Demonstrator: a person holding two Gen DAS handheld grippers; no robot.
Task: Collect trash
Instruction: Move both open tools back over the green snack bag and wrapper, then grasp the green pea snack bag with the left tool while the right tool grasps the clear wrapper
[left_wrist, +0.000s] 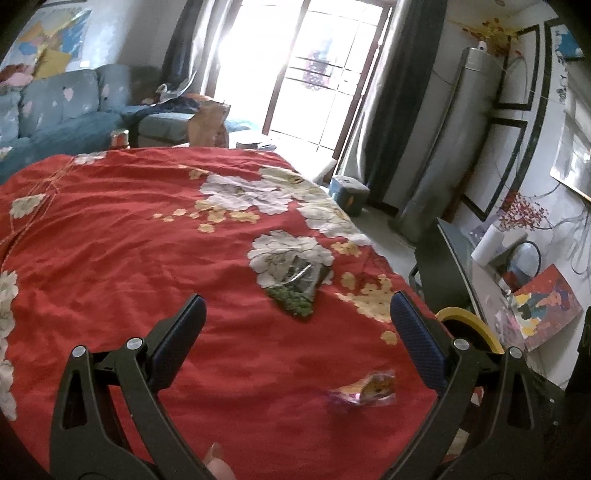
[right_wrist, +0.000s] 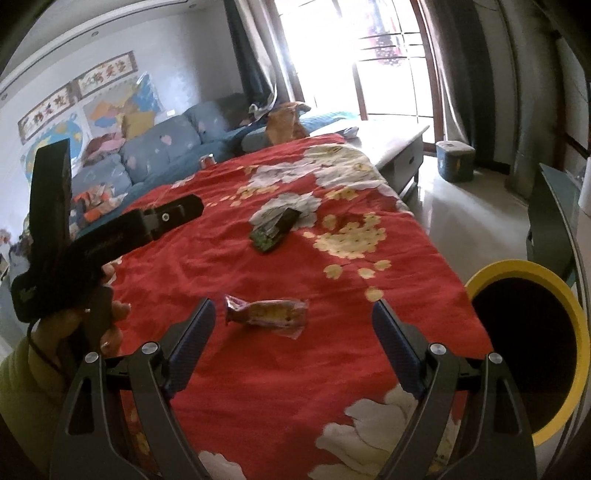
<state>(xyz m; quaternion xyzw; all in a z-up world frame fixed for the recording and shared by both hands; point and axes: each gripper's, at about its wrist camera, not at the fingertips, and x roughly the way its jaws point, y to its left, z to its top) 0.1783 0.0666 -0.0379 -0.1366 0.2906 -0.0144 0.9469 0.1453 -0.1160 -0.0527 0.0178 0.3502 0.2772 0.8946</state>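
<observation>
A living room with a blue sofa (right_wrist: 162, 151) in the upper left of the right wrist view and a bright window at top centre; a red floral cloth (right_wrist: 295, 369) covers the table that fills the middle of both views. At the left edge of the right wrist view a hand (right_wrist: 92, 325) carries the left gripper (left_wrist: 297, 317), its fingers spread wide with nothing between them. At centre, 2 pieces of trash lie on the cloth, well apart: a dark green wrapper (right_wrist: 273, 229) further up the frame, and a yellow and purple snack packet (right_wrist: 267, 314) lower down. The right gripper (right_wrist: 293, 321) hangs just short of that packet, jaws released and empty, the packet showing between the fingertips but untouched. At the lower right, beside the table edge, stands a yellow-rimmed bin (right_wrist: 524, 354) with a dark inside; I cannot tell what it holds. By my reading, collecting has barely begun: both pieces remain to be picked up and dropped in.
</observation>
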